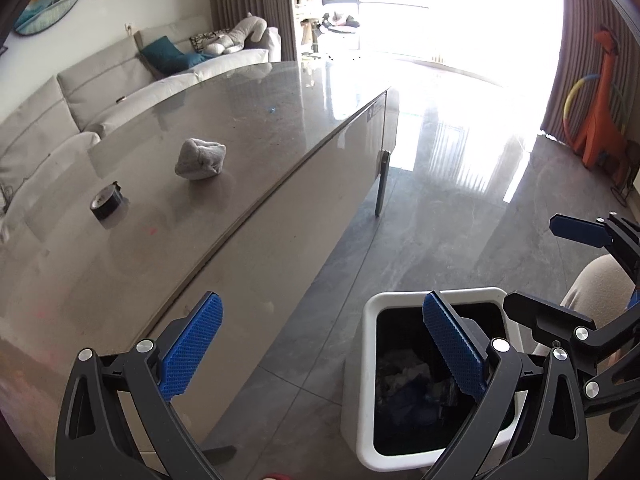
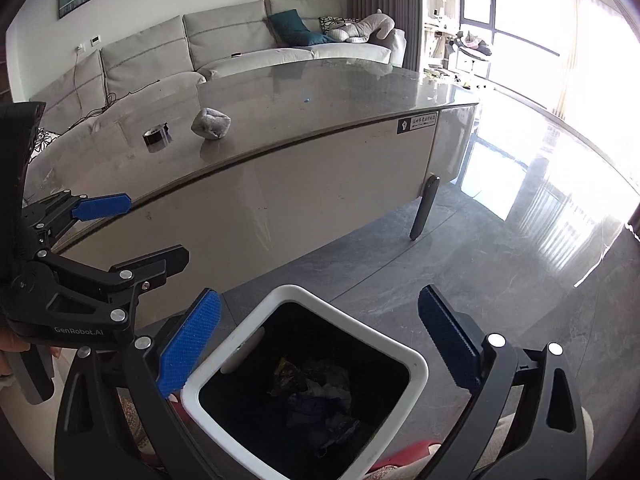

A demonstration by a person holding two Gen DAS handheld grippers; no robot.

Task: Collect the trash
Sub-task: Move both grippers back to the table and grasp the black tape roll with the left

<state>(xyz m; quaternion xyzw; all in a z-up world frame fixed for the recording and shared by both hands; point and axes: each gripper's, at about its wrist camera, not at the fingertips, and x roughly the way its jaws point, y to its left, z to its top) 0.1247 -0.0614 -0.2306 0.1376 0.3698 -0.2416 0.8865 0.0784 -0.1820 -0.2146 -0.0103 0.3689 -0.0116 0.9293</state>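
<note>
Over the white bin point(image 2: 416, 364) on the floor we hold both tongs, left point(image 1: 324, 344) and right point(image 2: 320, 340), spread and empty, apparently for dropping trash onto the scraps point(image 2: 316, 400) inside, while a grey wad point(image 1: 200, 159) and tape roll point(image 1: 106, 201) wait on the tabletop point(image 1: 256, 120).

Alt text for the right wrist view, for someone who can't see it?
The open, empty right gripper hangs over a white bin holding trash. Behind it, a grey table carries a crumpled grey wad and a tape roll.

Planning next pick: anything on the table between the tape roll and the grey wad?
Nothing: bare tabletop between the tape roll and the grey wad, shown in both wrist views.
</note>
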